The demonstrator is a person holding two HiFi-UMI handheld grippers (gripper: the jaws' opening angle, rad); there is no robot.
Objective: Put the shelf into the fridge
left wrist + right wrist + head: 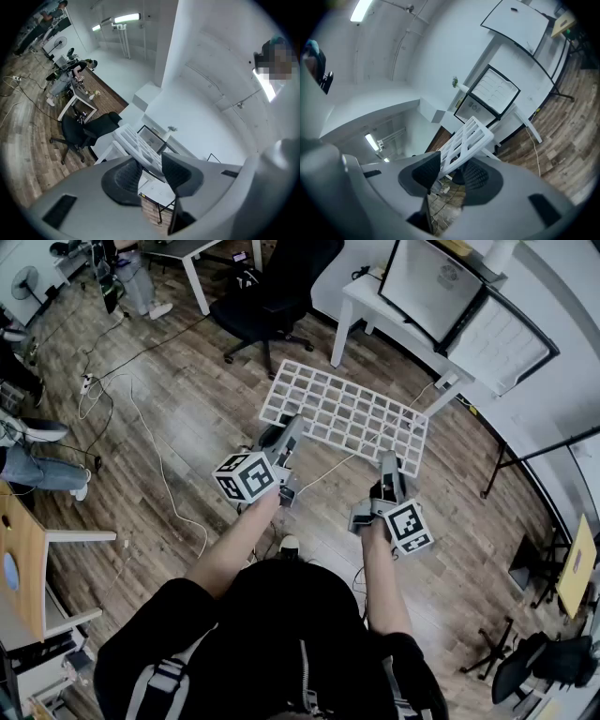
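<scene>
The white grid shelf (pixel 347 413) hangs flat above the wooden floor, held by its near edge. My left gripper (pixel 289 427) is shut on its near-left corner, and my right gripper (pixel 386 465) is shut on the near-right edge. In the left gripper view the shelf (pixel 133 140) runs out from between the jaws of the left gripper (pixel 151 171). In the right gripper view the shelf (pixel 471 133) juts up and away from the right gripper (pixel 452 173). The black-framed fridge (pixel 497 334) stands on a white table (pixel 370 301) beyond the shelf, its door (pixel 433 282) swung open.
A black office chair (pixel 272 296) stands just left of the white table. Cables (pixel 159 465) trail over the floor at the left. A wooden desk (pixel 19 559) is at the left edge, and a black stand (pixel 525 456) is on the right. People stand at the far left.
</scene>
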